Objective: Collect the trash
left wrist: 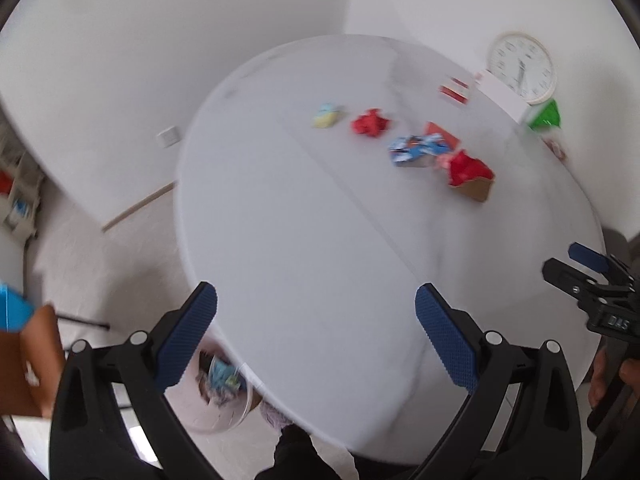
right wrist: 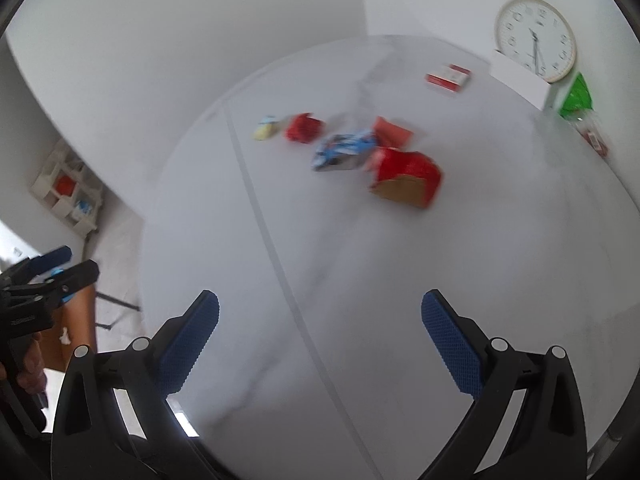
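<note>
Trash is lying in a loose bunch on the far part of the white round tabletop (left wrist: 304,240). A small yellow and blue wad (left wrist: 327,115) is sitting next to a red crumpled ball (left wrist: 371,122). Close by, a blue and white wrapper (left wrist: 416,150) is touching a flat orange piece (left wrist: 442,136), and a torn red box (left wrist: 470,174) with brown card inside is lying just beside them. Nothing there is being picked up yet.

Down below the tabletop's near edge, a clear bin (left wrist: 224,404) is holding some crumpled bits, so it looks like part of the job is already done. Five pieces or so are waiting.

A red and white box (left wrist: 454,90), a green bag (left wrist: 546,116) and a clock (left wrist: 522,68) are sitting at the far edge. I cannot tell if those count as trash.

Both the left gripper (left wrist: 316,328) and the right gripper (right wrist: 320,332) are hanging over the near side with fingers spread wide, holding nothing. They are well apart from the pile.
</note>
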The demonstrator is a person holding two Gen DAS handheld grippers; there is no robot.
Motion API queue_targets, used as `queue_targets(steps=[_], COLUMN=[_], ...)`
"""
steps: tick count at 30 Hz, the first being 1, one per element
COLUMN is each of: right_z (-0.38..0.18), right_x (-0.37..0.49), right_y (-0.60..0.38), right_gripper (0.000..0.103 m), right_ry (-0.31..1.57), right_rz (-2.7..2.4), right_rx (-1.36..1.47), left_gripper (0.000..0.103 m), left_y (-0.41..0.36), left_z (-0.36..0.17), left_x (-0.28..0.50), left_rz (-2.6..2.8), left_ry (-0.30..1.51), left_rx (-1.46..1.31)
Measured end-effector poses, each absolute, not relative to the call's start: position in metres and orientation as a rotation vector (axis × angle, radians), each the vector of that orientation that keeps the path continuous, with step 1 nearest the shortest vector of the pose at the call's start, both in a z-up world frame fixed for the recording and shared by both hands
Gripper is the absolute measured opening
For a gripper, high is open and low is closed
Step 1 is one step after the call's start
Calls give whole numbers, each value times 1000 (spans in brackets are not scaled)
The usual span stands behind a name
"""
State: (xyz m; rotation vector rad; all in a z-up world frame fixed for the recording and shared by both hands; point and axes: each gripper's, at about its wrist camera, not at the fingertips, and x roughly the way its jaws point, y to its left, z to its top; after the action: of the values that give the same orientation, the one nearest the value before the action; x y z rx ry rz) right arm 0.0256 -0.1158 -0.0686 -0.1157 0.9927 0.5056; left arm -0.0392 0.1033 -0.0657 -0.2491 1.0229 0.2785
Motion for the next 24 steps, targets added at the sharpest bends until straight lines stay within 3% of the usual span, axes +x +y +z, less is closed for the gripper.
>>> queue_targets(steps=[16,24], right_z=[-132,-177], right_x=[200,223], right_y=[-81,-58], right_gripper=[100,100], right_ry=[968,1031], right_rz=[764,920], right_rx=[-700,-890], left_gripper=[95,95], left_y=[83,76], left_z=[-113,-136], left_x=[123,195], left_rz=[-7,-203], left_ry=[1090,1123], left_rx=[42,142])
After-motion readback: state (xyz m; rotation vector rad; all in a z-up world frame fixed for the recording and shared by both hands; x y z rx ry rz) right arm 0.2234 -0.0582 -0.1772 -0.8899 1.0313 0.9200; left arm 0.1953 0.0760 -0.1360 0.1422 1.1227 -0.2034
